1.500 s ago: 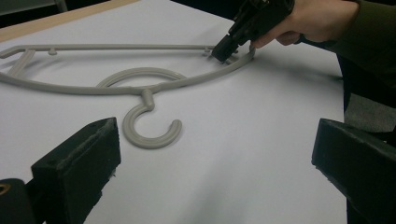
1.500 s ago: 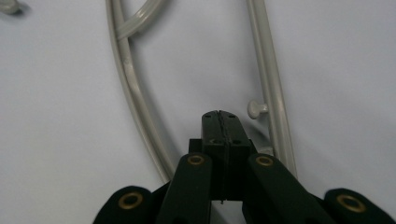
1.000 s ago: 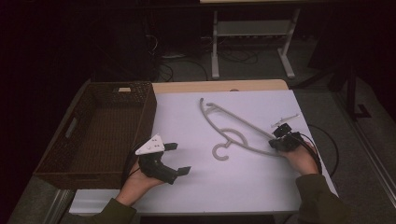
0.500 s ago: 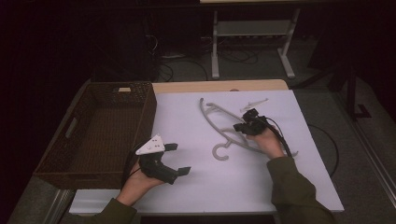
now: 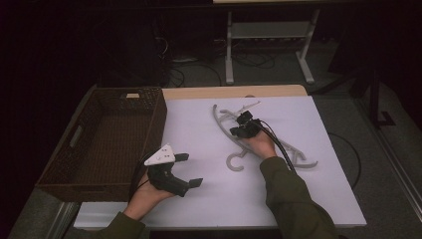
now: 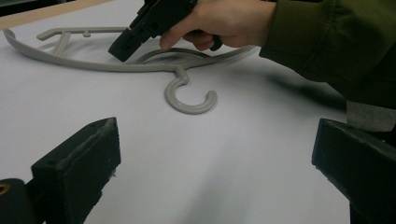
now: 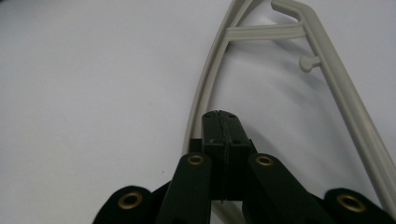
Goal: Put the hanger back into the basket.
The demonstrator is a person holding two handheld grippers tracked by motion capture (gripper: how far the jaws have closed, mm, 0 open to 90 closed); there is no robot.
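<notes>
White sheeting covers the table, and beyond its far edge the room is dark, with a metal stand and loose cables on the floor.

On the right gripper the two black jaws are pressed flat against each other with nothing between them. In the right gripper view their tip sits over the curved arm of the grey hanger, just above or on it; contact cannot be told. Clenched like that, the jaws work as a single blunt point, which suits nudging or pinning the hanger better than lifting it.

From above, that gripper lies over the middle of the hanger, near where the neck runs down to the hook, and its cable trails back along the sleeve. The hanger lies flat on the sheet, right of centre, hook toward the person, one arm reaching to the far left and the other to the near right.

The left gripper rests at the near left with its jaws spread wide and empty, pointing right toward the hook. It looks parked there, ready to take the hook once the hanger is steadied.

Left of it stands a dark wicker basket, its inside bare apart from a small tag on the far wall, a likely place for the hanger.
</notes>
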